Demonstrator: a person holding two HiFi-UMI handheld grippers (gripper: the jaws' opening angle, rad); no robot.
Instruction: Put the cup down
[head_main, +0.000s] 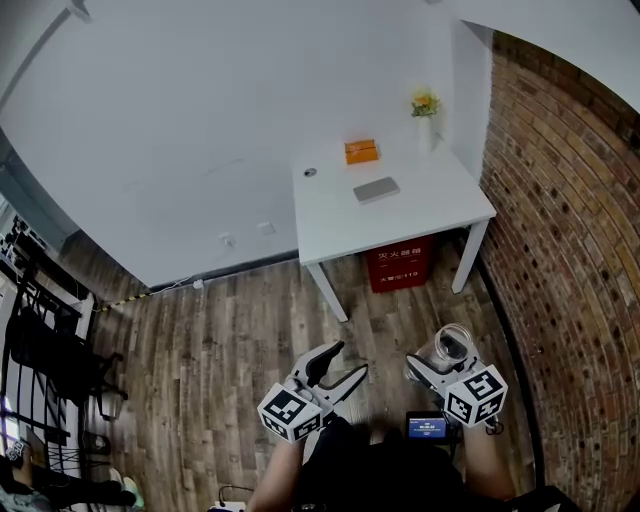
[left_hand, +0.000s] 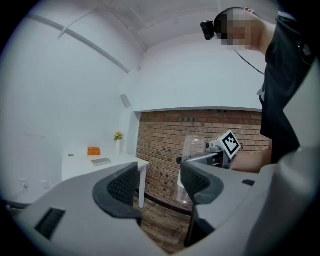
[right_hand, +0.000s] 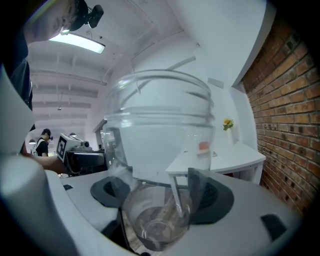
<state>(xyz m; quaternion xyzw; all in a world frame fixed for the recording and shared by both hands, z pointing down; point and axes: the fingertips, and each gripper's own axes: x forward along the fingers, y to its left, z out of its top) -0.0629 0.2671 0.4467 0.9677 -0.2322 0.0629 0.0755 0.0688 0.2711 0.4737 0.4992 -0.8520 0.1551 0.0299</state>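
Note:
A clear plastic cup (right_hand: 160, 150) fills the right gripper view, its base squeezed between the two dark pads of my right gripper (right_hand: 162, 192), which is shut on it. From the head view the cup (head_main: 452, 347) is held low over the wooden floor, rim up, short of the white table (head_main: 440, 215). My left gripper (head_main: 335, 370) hangs beside it, open and empty. In the left gripper view the jaws (left_hand: 159, 185) stand apart, and the cup (left_hand: 192, 155) shows beyond them to the right.
On the white table lie an orange box (head_main: 361, 151), a grey flat slab (head_main: 376, 190) and a small vase of yellow flowers (head_main: 426, 106). A red box (head_main: 398, 263) sits under it. A brick wall (head_main: 560, 220) runs along the right; black chairs (head_main: 50, 350) stand at left.

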